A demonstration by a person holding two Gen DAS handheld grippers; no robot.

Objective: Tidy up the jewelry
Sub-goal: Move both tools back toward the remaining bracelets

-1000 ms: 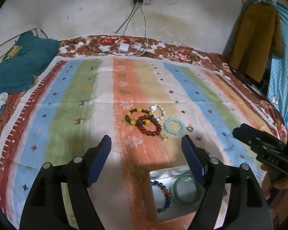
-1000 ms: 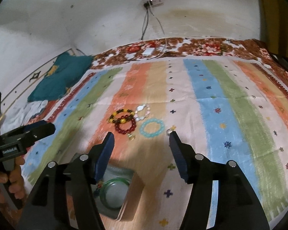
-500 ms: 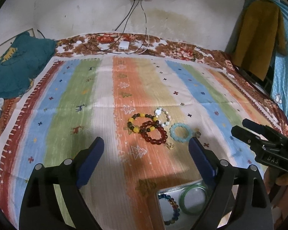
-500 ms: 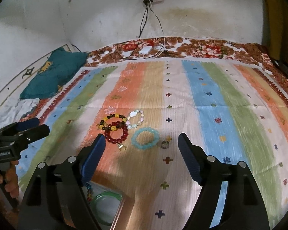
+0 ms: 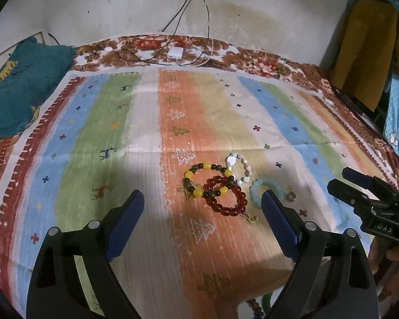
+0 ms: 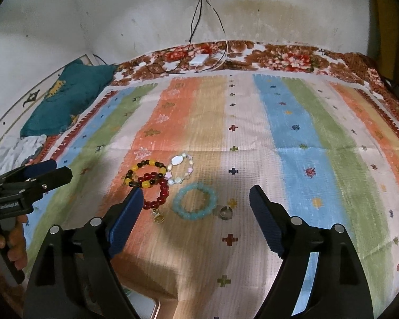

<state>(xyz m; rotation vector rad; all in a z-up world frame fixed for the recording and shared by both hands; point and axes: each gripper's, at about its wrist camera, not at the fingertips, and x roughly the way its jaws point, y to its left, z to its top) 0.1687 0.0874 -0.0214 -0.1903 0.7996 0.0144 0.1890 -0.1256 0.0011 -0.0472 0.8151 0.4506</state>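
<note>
Several bracelets lie together on the striped cloth: a yellow-and-dark bead one, a dark red one, a white-and-pastel one and a light blue one. A small silver ring lies by the blue one. My left gripper is open and empty, just short of the bracelets. My right gripper is open and empty, over the blue bracelet and ring.
A metal box's corner with jewelry in it shows at the bottom edge. A teal cushion lies at the far left. A charger and cables lie at the wall. Yellow clothing hangs at the right.
Both grippers have moved forward from above the box toward the bracelets. The box has slid almost out of view at the bottom. Both stay open.
</note>
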